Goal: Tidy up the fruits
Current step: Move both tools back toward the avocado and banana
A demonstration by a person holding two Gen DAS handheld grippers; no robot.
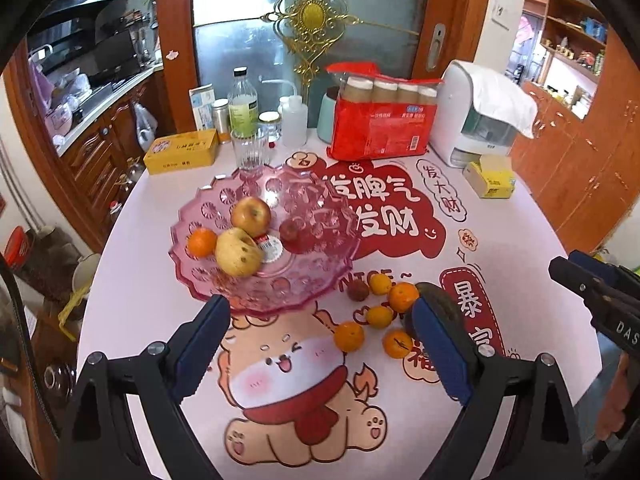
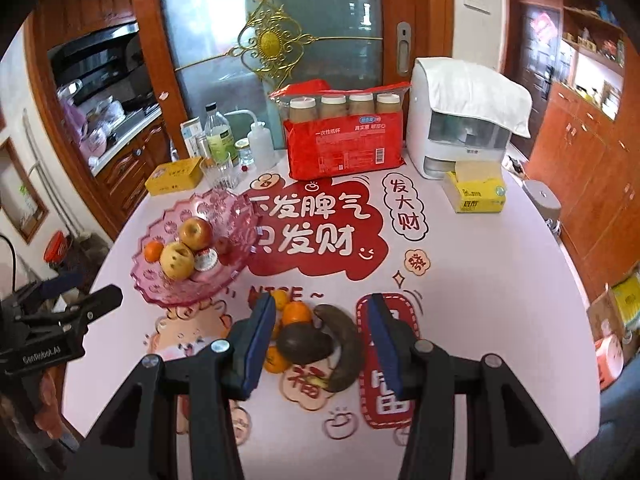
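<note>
We see the round table with its pink-and-red cartoon cloth [image 2: 460,264] carrying the whole job, and on it the scalloped pink glass fruit bowl [image 2: 160,292] already holds part of the load: two yellow-red apples [image 2: 195,233], a small orange mandarin [image 2: 153,251], a small dark red fruit [image 2: 222,245] and a labelled round item we cannot identify. We judge the task partly done. What is left lies loose on the cloth, near the bowl's front rim: a blackened overripe banana [image 2: 343,346], a dark green avocado [image 2: 303,343] touching it, a cluster of small orange mandarins [image 1: 403,297] and one small brownish-red fruit [image 1: 357,291]. Our left gripper [image 1: 320,344] hangs wide open and empty above the cloth, between bowl and cluster. Our right gripper [image 2: 324,344] is also empty, its blue pads partly apart and framing the avocado and banana from above without touching them. We would expect one of these to go into the bowl next.
</note>
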